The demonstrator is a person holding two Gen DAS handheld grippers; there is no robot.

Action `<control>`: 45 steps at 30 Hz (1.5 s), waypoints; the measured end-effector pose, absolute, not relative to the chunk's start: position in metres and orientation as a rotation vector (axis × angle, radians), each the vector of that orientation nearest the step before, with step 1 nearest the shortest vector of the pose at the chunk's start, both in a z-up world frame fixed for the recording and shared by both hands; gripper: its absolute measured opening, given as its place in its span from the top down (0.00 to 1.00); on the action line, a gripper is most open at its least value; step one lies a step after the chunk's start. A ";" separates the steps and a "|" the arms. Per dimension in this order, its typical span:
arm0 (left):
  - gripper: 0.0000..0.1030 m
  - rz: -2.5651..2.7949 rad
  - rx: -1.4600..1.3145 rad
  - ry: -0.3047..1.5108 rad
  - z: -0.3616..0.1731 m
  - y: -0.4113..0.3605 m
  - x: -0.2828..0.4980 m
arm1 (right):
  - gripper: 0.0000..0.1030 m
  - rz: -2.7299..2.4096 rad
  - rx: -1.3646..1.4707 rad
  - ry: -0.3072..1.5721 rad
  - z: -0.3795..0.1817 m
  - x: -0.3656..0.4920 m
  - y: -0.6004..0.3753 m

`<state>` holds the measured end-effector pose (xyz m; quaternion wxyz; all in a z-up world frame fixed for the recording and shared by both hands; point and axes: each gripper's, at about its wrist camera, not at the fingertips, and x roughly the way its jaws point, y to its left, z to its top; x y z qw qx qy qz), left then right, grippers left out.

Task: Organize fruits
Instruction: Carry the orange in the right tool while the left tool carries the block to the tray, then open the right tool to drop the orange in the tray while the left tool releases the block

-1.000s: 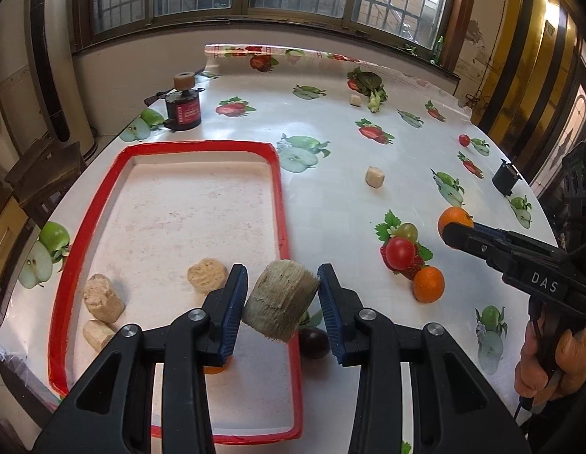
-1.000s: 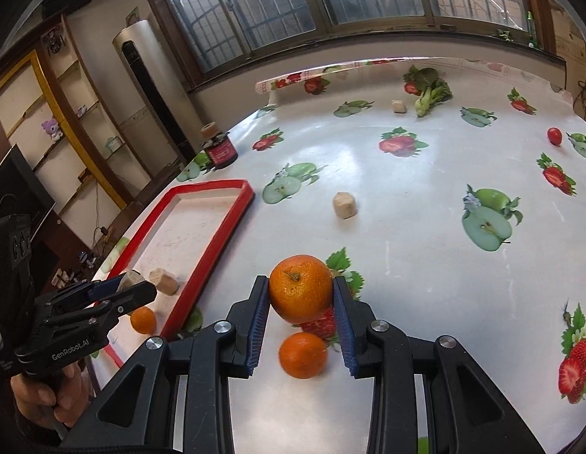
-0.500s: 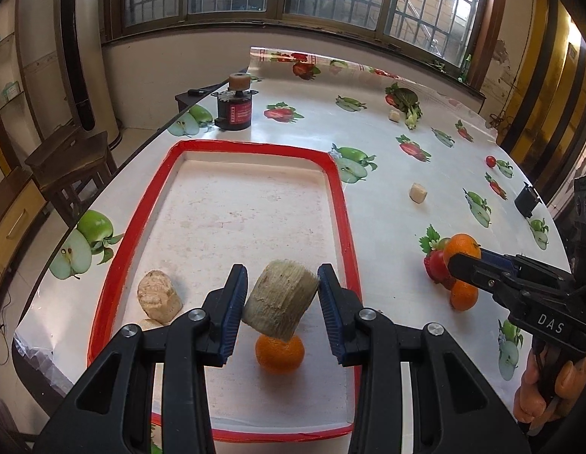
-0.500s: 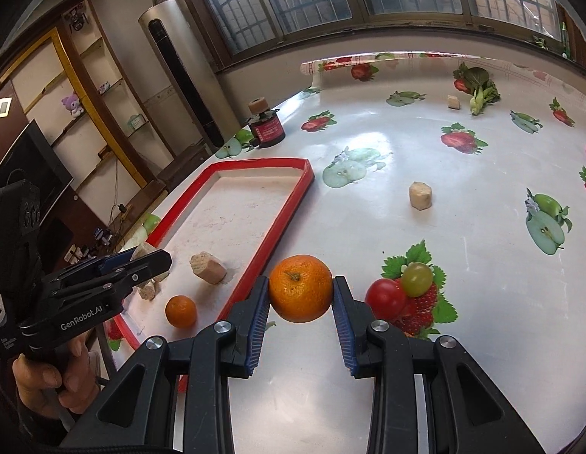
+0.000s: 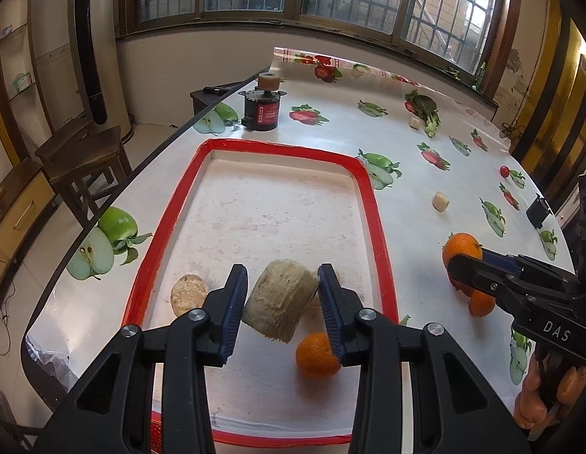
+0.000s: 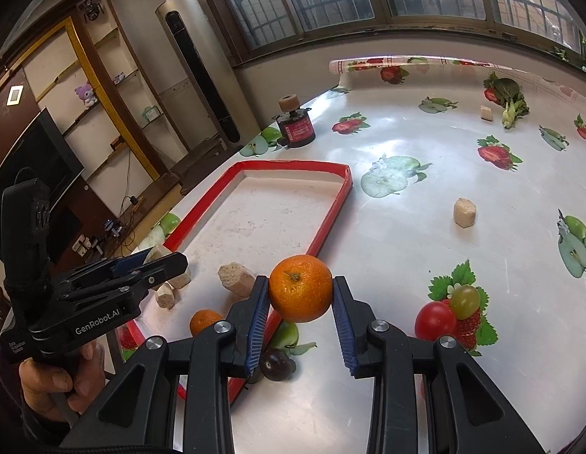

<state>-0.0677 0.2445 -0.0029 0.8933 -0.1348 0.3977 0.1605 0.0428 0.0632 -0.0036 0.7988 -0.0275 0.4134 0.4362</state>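
Note:
My left gripper [image 5: 281,295] is shut on a pale fibrous cane chunk [image 5: 279,305], held above the near part of the red-rimmed tray [image 5: 380,249]. In the tray lie a small orange [image 5: 315,355] and another beige chunk [image 5: 188,294]. My right gripper [image 6: 300,299] is shut on a large orange [image 6: 300,288], hanging just right of the tray's near right rim [image 6: 332,215]. The left wrist view shows that orange [image 5: 461,247] in the black right gripper at the right. Beige chunks [image 6: 236,274] and the small orange [image 6: 204,321] lie in the tray.
On the fruit-print tablecloth lie a red tomato [image 6: 434,319], a green grape [image 6: 465,296], a dark plum [image 6: 276,365], a loose beige chunk [image 6: 464,212], another orange [image 5: 481,302] and a black-red motor [image 5: 263,108]. Greens [image 6: 510,100] lie far back. A wooden stool [image 5: 81,159] stands left of the table.
Both grippers have moved leftward with their loads. The left one has come further over the tray; the right one has left the loose orange and tomato behind and reached the tray's right rim.

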 end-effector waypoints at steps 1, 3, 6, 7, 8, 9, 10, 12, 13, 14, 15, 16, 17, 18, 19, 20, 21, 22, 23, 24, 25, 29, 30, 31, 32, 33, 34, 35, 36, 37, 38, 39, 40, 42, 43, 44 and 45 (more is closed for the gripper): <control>0.65 0.337 -0.281 0.825 -0.003 0.247 -0.068 | 0.67 0.939 -0.062 0.887 -0.004 0.043 0.065; 0.65 0.344 -0.284 0.829 -0.004 0.251 -0.067 | 0.67 0.946 -0.066 0.887 -0.004 0.042 0.070; 0.65 0.354 -0.283 0.832 -0.005 0.256 -0.067 | 0.67 0.955 -0.066 0.890 -0.004 0.042 0.077; 0.65 0.356 -0.286 0.832 -0.006 0.259 -0.067 | 0.67 0.958 -0.066 0.890 -0.005 0.043 0.080; 0.65 0.358 -0.289 0.833 -0.006 0.261 -0.066 | 0.67 0.961 -0.067 0.891 -0.005 0.043 0.082; 0.65 0.361 -0.290 0.834 -0.006 0.264 -0.065 | 0.67 0.964 -0.068 0.891 -0.004 0.043 0.085; 0.65 0.366 -0.291 0.833 -0.006 0.267 -0.064 | 0.67 0.968 -0.071 0.892 -0.004 0.043 0.088; 0.65 0.376 -0.291 0.833 -0.005 0.273 -0.062 | 0.67 0.976 -0.077 0.891 -0.004 0.044 0.094; 0.65 0.381 -0.294 0.836 -0.006 0.276 -0.059 | 0.67 0.980 -0.081 0.890 -0.003 0.044 0.098; 0.65 0.386 -0.299 0.839 -0.007 0.280 -0.058 | 0.67 0.984 -0.085 0.890 -0.004 0.044 0.101; 0.65 0.391 -0.303 0.840 -0.007 0.284 -0.055 | 0.67 0.987 -0.088 0.892 -0.004 0.045 0.105; 0.65 0.397 -0.304 0.841 -0.008 0.287 -0.053 | 0.67 0.990 -0.091 0.895 -0.005 0.046 0.110; 0.65 0.406 -0.306 0.843 -0.009 0.291 -0.050 | 0.67 0.991 -0.094 0.899 -0.007 0.048 0.114; 0.65 0.411 -0.309 0.848 -0.010 0.295 -0.047 | 0.67 0.993 -0.099 0.905 -0.009 0.050 0.119; 0.65 0.414 -0.312 0.853 -0.012 0.298 -0.044 | 0.67 0.996 -0.103 0.910 -0.011 0.050 0.123; 0.65 0.419 -0.312 0.858 -0.013 0.301 -0.040 | 0.67 0.997 -0.108 0.914 -0.013 0.052 0.128; 0.65 0.425 -0.312 0.865 -0.016 0.304 -0.036 | 0.67 0.998 -0.113 0.917 -0.015 0.054 0.133; 0.65 0.430 -0.314 0.876 -0.018 0.306 -0.032 | 0.67 0.999 -0.116 0.919 -0.017 0.055 0.137; 0.65 0.435 -0.315 0.887 -0.021 0.308 -0.028 | 0.67 1.000 -0.117 0.924 -0.019 0.057 0.141; 0.65 0.440 -0.315 0.894 -0.024 0.310 -0.025 | 0.67 1.004 -0.120 0.930 -0.020 0.059 0.145; 0.65 0.444 -0.314 0.902 -0.027 0.311 -0.022 | 0.67 1.006 -0.127 0.934 -0.022 0.060 0.150; 0.65 0.449 -0.316 0.946 -0.039 0.317 -0.015 | 0.67 1.005 -0.164 0.949 -0.031 0.066 0.168; 0.65 0.450 -0.319 0.957 -0.042 0.318 -0.014 | 0.67 1.002 -0.173 0.951 -0.034 0.067 0.172; 0.65 0.449 -0.324 0.967 -0.045 0.319 -0.014 | 0.67 0.997 -0.181 0.954 -0.036 0.068 0.174; 0.65 0.447 -0.328 0.978 -0.048 0.320 -0.014 | 0.67 0.994 -0.189 0.957 -0.039 0.069 0.176; 0.65 0.448 -0.330 0.987 -0.051 0.320 -0.014 | 0.67 0.991 -0.197 0.962 -0.042 0.071 0.179; 0.65 0.450 -0.330 0.994 -0.053 0.321 -0.014 | 0.67 0.987 -0.206 0.969 -0.046 0.072 0.181; 0.65 0.450 -0.333 1.002 -0.055 0.321 -0.014 | 0.67 0.981 -0.215 0.976 -0.049 0.074 0.183; 0.65 0.447 -0.341 1.011 -0.057 0.322 -0.013 | 0.67 0.977 -0.222 0.984 -0.053 0.076 0.184; 0.65 0.446 -0.348 1.017 -0.058 0.323 -0.013 | 0.67 0.976 -0.224 0.991 -0.056 0.077 0.185; 0.65 0.456 -0.348 1.028 -0.059 0.324 -0.012 | 0.67 0.974 -0.225 0.998 -0.058 0.079 0.186; 0.65 0.470 -0.348 1.040 -0.061 0.325 -0.011 | 0.66 0.977 -0.228 0.991 -0.059 0.078 0.186; 0.64 0.473 -0.351 1.043 -0.062 0.326 -0.011 | 0.65 0.979 -0.235 0.990 -0.059 0.078 0.188; 0.63 0.472 -0.360 1.044 -0.061 0.327 -0.011 | 0.64 0.983 -0.248 0.994 -0.058 0.076 0.190; 0.60 0.473 -0.359 1.044 -0.060 0.327 -0.012 | 0.64 0.987 -0.250 0.996 -0.058 0.076 0.190; 0.59 0.468 -0.360 1.044 -0.060 0.326 -0.014 | 0.64 0.990 -0.248 0.997 -0.057 0.075 0.189; 0.58 0.467 -0.360 1.045 -0.059 0.325 -0.015 | 0.63 0.988 -0.247 0.992 -0.056 0.075 0.188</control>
